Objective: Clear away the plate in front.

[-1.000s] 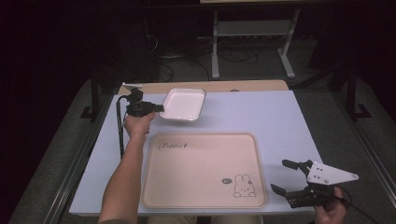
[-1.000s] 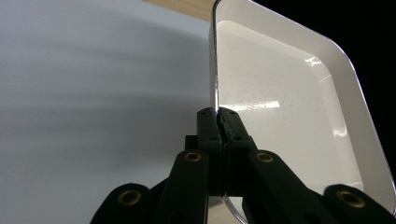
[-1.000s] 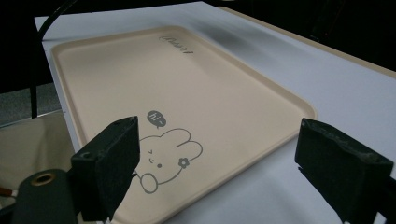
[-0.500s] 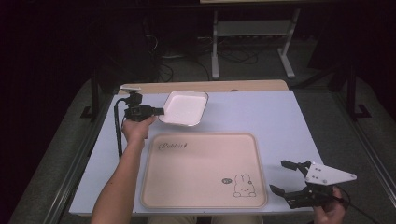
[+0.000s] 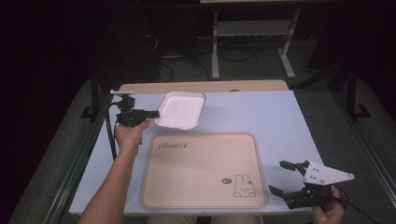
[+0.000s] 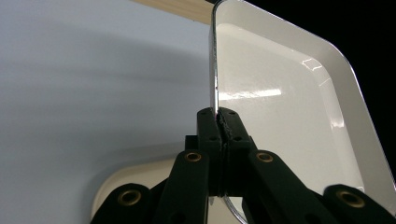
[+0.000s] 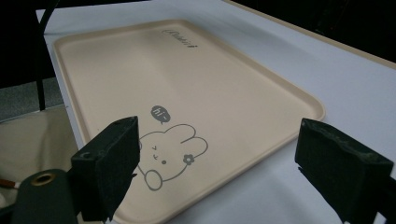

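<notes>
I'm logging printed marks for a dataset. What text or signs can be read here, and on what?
"hi~": speech bubble above the rabbit drawing on the beige tray.
Cursive word at the tray's far end: blurred, not surely readable.
White dish: no text.

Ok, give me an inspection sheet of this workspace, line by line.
Surface: pale blue table top, wooden strip along its far edge.
Job's things: white rectangular dish, tilted, gripped at its rim; beige rabbit-print tray lying flat, nothing on it.
Clutter: nothing seen.
Grippers: left gripper shut on the dish's rim; right gripper open, off the tray's near right corner.
Cables: black cable trailing from the left gripper.
Surroundings: dark room, metal stand and floor cables beyond the table.
</notes>
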Demonstrator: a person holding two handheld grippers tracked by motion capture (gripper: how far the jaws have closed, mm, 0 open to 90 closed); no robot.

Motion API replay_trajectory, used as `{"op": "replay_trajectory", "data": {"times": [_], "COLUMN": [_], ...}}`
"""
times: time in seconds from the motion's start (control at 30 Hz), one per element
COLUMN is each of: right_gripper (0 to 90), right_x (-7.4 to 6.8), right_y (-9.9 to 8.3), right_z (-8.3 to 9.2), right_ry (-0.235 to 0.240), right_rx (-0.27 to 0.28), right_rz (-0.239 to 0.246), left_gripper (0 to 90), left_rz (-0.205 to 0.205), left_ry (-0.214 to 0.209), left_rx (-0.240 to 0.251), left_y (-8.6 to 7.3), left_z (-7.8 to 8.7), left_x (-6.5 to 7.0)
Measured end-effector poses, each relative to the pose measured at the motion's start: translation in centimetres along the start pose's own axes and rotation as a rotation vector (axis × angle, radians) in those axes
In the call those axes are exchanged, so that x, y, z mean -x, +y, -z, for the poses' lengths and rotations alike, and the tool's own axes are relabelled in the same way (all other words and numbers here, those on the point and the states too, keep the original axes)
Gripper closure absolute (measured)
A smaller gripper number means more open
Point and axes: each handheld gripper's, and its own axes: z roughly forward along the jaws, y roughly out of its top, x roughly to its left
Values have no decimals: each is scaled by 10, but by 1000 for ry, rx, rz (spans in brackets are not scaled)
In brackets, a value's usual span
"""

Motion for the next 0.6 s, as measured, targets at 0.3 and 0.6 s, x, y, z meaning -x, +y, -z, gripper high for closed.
{"op": "replay_trajectory", "data": {"times": [0.3,0.6], "right_gripper": [131,131], "right_x": [0,0], "right_y": [0,0], "right_z": [0,-1], "right_ry": [-1,4], "right_rx": [-4,-4], "right_rz": [1,0], "left_gripper": [889,889], "left_rz": [1,-21], "left_ry": [-4,-3], "left_rx": [15,-8], "left_y": [-17,-40], "left_z": [14,13], "left_x": [5,11]}}
